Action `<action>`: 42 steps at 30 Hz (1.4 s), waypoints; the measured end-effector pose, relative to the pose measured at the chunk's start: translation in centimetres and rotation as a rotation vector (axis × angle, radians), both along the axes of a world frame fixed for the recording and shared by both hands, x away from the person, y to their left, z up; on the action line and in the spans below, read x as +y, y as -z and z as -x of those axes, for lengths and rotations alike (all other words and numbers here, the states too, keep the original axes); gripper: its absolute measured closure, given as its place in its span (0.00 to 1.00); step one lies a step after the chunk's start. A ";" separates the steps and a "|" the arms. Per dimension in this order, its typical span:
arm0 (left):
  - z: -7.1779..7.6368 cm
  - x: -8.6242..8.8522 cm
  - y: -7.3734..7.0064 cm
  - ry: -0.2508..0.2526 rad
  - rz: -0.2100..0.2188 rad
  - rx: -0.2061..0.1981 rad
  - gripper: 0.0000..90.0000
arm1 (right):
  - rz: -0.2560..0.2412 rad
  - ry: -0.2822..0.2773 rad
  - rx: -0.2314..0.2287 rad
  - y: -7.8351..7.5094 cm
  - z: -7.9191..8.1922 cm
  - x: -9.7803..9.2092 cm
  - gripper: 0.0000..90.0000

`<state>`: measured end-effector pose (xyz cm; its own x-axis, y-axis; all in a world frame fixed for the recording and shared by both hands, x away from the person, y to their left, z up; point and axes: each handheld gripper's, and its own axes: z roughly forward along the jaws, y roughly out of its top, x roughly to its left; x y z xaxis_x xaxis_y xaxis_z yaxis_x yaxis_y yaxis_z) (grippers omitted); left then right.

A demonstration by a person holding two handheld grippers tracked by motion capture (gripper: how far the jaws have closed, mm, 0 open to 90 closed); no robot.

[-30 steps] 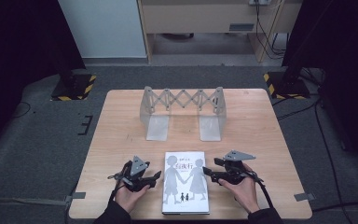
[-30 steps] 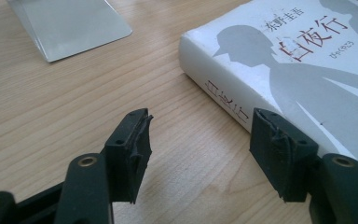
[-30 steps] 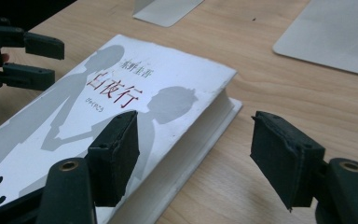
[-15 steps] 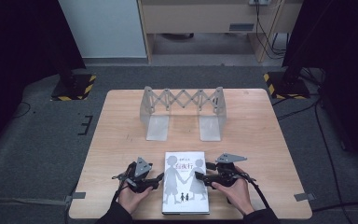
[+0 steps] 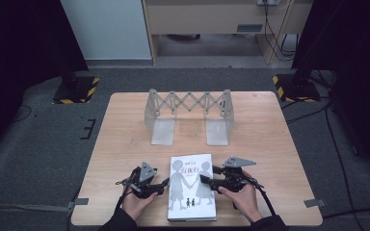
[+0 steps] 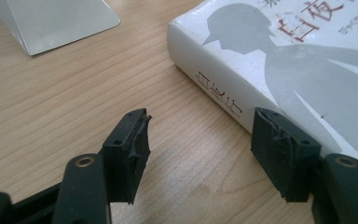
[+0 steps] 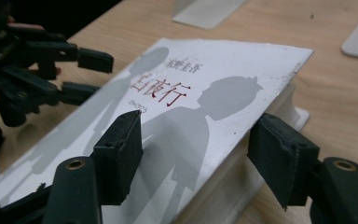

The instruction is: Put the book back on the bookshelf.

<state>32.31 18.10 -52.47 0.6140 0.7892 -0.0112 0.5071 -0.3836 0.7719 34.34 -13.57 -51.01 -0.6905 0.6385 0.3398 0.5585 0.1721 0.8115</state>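
Book first: a thick white paperback book (image 5: 191,186) with grey silhouette figures and red characters on its cover lies flat near the front edge of the pale wooden table (image 5: 270,139), between my two tongs. I judge it fairly heavy for its size, stiff across the closed block but with a smooth, probably slippery cover, so I would take hold across its thickness at a long edge rather than pinch the cover alone.

My left gripper (image 6: 200,140) is released, jaws spread wide, low over the wood beside the spine; its right jaw stands just at the spine's lower edge, and I cannot tell whether it touches. My right gripper (image 7: 200,154) is also released, jaws apart and straddling the book's page-side edge, one jaw over the cover, the other beside the page block.

Farther back, well apart from the book, stands a grey metal expanding bookend rack (image 5: 189,114), its slot empty.
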 end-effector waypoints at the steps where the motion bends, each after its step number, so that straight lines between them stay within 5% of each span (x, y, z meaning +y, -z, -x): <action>1: 0.0 0.0 0.0 0.000 -0.001 0.003 0.39 | -0.003 -0.002 -0.012 -0.2 0.0 0.0 0.38; 6: -0.1 0.1 0.0 0.001 -0.001 0.005 0.39 | -0.039 -0.005 -0.052 -0.8 0.0 0.5 0.37; 14: -0.1 0.1 0.1 -0.003 0.002 0.008 0.39 | -0.062 -0.029 -0.050 -0.6 -0.3 1.1 0.33; 22: -0.1 0.1 0.1 -0.005 0.000 0.012 0.38 | -0.104 -0.045 -0.079 -2.0 -0.3 0.9 0.36; 32: -0.2 0.1 0.2 -0.005 -0.009 0.017 0.37 | -0.101 -0.033 -0.074 -2.1 -0.2 0.9 0.36; 42: -0.2 0.1 0.2 -0.003 -0.014 0.021 0.36 | -0.010 -0.011 -0.024 -0.1 0.1 0.0 0.36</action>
<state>32.47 18.18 -52.65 0.6111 0.7915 -0.0128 0.5242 -0.3925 0.7557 34.28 -13.58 -50.94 -0.7053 0.6277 0.3294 0.5367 0.1693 0.8266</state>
